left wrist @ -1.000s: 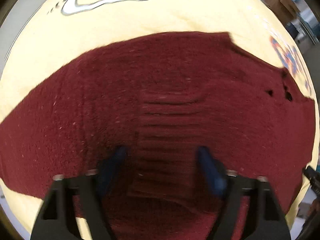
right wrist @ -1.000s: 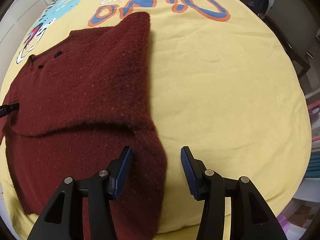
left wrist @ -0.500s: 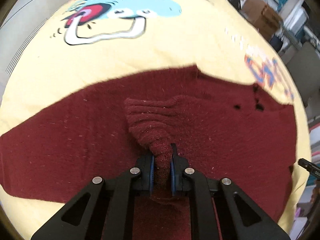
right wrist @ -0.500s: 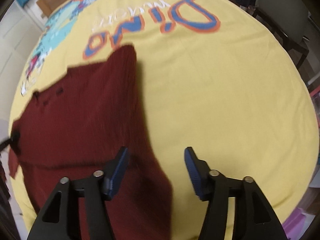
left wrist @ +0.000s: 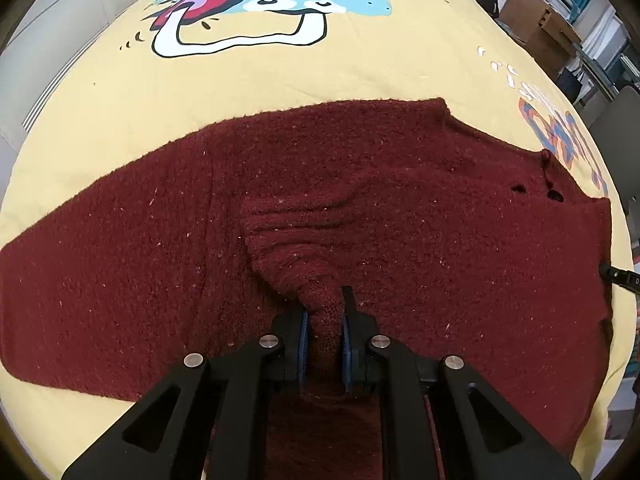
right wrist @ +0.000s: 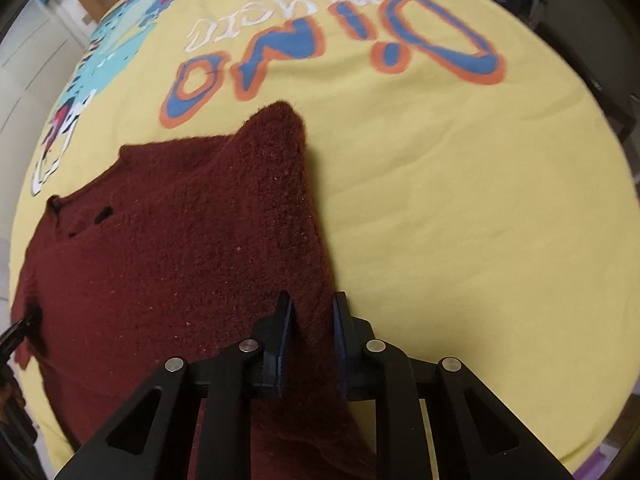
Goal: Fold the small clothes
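Pinched jaws on both sides: our left gripper (left wrist: 323, 312) has a bunched ridge of the maroon sweater (left wrist: 400, 216) pressed tight between its pads, while the right gripper (right wrist: 311, 320) is closing its jaws over the sweater's folded side edge, knit between them. The sweater lies spread on a yellow sheet (right wrist: 460, 200), just below the sheet's "Dino" lettering (right wrist: 332, 52).

We judge this the start of a fold. To do it well, we should make sure the right pinch has caught every layer of the edge before lifting. Then we should raise both pinches together and level, carry the cloth across the sweater in one sweep, and lay it down flat before letting go. A thick knit like this may slip or drag the layers beneath.

Our left view alone shows the long sleeve (left wrist: 80, 248) stretching away from the body and the cartoon print (left wrist: 272, 8) beyond the sweater. Our right view alone shows the folded side edge against bare sheet.
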Motion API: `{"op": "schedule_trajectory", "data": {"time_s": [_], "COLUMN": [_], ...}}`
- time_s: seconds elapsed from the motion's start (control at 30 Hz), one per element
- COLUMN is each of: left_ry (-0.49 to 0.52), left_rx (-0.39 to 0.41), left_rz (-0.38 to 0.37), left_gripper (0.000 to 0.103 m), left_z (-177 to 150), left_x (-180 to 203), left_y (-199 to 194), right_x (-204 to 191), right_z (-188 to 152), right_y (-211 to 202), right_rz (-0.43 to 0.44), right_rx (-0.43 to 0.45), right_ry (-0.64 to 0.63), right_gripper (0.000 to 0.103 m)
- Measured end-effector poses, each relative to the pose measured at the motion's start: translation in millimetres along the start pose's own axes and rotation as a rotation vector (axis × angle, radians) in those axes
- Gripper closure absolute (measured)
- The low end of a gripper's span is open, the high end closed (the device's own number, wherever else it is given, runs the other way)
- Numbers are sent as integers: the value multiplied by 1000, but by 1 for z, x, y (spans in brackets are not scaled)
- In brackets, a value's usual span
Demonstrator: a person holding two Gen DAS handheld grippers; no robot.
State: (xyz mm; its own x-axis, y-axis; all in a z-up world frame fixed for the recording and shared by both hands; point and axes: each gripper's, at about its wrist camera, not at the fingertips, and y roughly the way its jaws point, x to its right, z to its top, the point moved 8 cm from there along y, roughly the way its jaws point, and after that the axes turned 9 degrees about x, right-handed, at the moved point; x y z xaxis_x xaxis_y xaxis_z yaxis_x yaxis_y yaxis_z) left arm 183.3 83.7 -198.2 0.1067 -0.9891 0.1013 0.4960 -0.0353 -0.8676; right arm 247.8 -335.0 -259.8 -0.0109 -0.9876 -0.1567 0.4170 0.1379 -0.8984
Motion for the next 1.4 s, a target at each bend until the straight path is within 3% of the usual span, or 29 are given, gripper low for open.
{"op": "schedule_trajectory", "data": {"time_s": [0.23,0.3,0.37,0.4,0.43,0.5,0.53,0.67,0.8,0.93,1.13,1.4], "left_ry": [18,39,47,44,37,38,47,104,182,236,240,168], "left_rx": [-9,-15,-5,-1,7,34,51,88,108,124,35,42], "left_rz": [35,78,102,97,92,95,98,46,0,28,58,100], "left_gripper": [80,56,39,28,23,5,2,1,1,1,1,1], "left_z": [-4,-2,1,3,6,12,16,22,16,5,-17,-19], "left_x": [-2,-3,-5,-5,-5,-2,3,33,73,96,86,50], "left_y": [4,-1,-10,-14,-21,-34,-35,-49,-45,-18,30,27], "right_x": [-5,-11,-14,-19,-23,-40,-49,-84,-120,-144,-154,-109], "right_z": [-5,-1,0,2,3,5,8,5,-6,-28,-53,-56], "right_y": [0,-12,-27,-38,-43,-59,-60,-70,-59,-37,3,14], "right_rz": [-5,6,4,0,1,22,27,26,31,23,-30,-14], "right_rx": [9,42,78,108,124,171,181,225,232,215,174,158], "right_ry": [2,2,-16,-34,-45,-77,-87,-158,-207,-241,-313,-244], "right_gripper": [80,75,57,34,20,20,20,16,0,0,0,0]}}
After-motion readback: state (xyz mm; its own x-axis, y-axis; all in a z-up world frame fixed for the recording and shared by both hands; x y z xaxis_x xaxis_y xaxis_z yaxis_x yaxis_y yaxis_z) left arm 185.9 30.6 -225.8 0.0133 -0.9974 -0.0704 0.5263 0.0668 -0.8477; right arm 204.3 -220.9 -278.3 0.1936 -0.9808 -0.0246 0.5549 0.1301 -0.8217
